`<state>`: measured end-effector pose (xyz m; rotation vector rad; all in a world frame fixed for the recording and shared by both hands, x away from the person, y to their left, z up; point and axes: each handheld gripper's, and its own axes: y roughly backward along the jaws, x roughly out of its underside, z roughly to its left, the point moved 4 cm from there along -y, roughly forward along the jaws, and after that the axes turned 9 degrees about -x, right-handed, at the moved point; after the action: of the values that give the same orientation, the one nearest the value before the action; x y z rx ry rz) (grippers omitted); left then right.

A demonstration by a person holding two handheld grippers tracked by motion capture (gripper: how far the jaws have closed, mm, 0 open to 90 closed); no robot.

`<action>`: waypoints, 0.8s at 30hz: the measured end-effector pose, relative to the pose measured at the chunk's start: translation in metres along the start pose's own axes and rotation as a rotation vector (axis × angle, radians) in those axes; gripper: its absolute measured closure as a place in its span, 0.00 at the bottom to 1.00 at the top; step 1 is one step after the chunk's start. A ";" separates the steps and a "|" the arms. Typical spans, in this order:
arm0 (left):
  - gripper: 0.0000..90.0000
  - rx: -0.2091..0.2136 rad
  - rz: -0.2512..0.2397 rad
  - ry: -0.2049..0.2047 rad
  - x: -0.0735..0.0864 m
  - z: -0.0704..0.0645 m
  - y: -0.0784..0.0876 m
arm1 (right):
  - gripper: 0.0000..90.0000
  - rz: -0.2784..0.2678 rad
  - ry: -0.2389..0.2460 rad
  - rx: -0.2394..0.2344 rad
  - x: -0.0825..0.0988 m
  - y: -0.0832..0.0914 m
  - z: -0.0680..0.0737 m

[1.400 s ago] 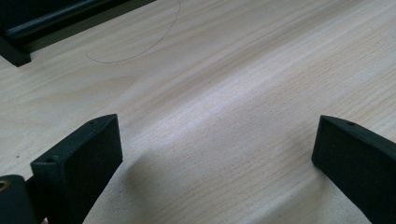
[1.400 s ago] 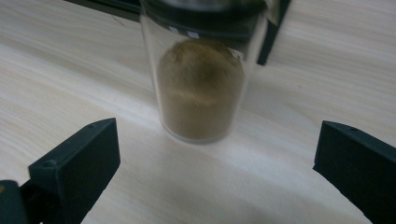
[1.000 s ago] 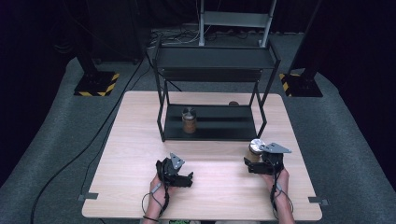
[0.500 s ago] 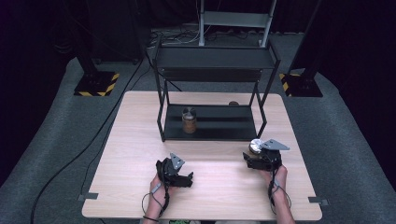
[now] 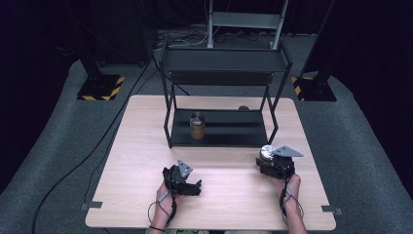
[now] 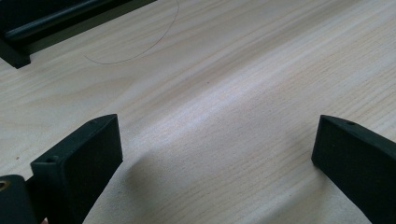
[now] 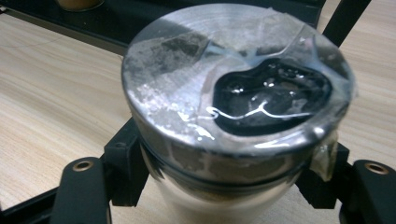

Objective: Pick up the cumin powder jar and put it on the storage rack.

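A silver can [image 7: 233,84] with clear tape over its opened top stands on the wooden table [image 5: 146,146] at the front right, also in the high view as the can [image 5: 266,152]. My right gripper [image 7: 224,179] has just been closing its jaws, and they now press on the can's two sides. In the high view the right gripper [image 5: 267,160] sits just in front of the black rack [image 5: 234,129]. At the front middle rests my left gripper [image 5: 195,186], and in its own view the left gripper [image 6: 215,158] stands open over bare wood.
The black two-tier rack stands mid-table with a brown jar [image 5: 197,127] on its lower shelf. A small brown object [image 5: 243,108] lies on the table behind the rack. A corner of the rack [image 6: 18,42] is close ahead of the left gripper.
The right gripper's jaws have drawn in around the can. Both hands stay where they were, and the left gripper looks the same.
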<state>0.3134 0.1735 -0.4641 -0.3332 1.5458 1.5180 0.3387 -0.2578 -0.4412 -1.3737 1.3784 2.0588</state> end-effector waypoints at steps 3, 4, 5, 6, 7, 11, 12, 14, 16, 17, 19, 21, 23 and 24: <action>0.02 0.000 0.000 0.000 0.000 0.000 0.000 | 0.33 -0.001 0.000 0.004 0.000 0.000 0.001; 0.02 0.000 0.000 0.000 0.000 0.000 0.000 | 0.33 -0.001 0.001 0.004 0.000 0.000 0.001; 0.02 0.000 0.000 0.000 0.000 0.000 0.000 | 0.33 -0.001 0.001 0.004 0.000 0.000 0.001; 0.02 0.000 0.000 0.000 0.000 0.000 0.000 | 0.33 -0.001 0.001 0.004 0.000 0.000 0.001; 0.02 0.000 0.000 0.000 0.000 0.000 0.000 | 0.33 0.000 0.002 0.004 0.000 0.000 0.001; 0.02 0.001 0.000 0.000 0.000 0.000 0.000 | 0.33 -0.002 0.003 0.005 0.000 0.000 0.001; 0.02 0.000 0.000 0.000 0.000 0.000 0.000 | 0.33 -0.003 0.003 0.006 0.001 0.000 0.001; 0.02 0.000 0.000 0.000 0.000 0.000 0.000 | 0.33 -0.002 0.002 0.008 0.000 0.000 0.002; 0.02 0.000 0.000 0.000 0.000 0.000 0.000 | 0.33 -0.004 0.003 0.005 0.000 0.000 0.002; 0.02 0.000 0.000 -0.001 0.000 0.000 0.000 | 0.33 -0.006 0.002 0.003 0.000 0.000 0.002; 0.02 0.000 0.000 -0.001 0.000 0.000 0.000 | 0.33 -0.010 0.003 0.003 -0.001 0.001 0.003; 0.02 0.000 0.000 -0.002 0.000 0.000 0.000 | 0.33 -0.015 0.008 0.002 -0.003 0.002 0.003; 0.02 0.000 -0.001 -0.002 0.000 0.000 0.000 | 0.33 -0.018 0.012 0.001 -0.005 0.003 0.004; 0.02 0.000 -0.001 -0.002 0.000 0.000 0.000 | 0.33 -0.020 0.016 0.001 -0.006 0.003 0.005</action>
<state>0.3133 0.1734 -0.4641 -0.3318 1.5439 1.5174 0.3368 -0.2542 -0.4339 -1.4012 1.3664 2.0379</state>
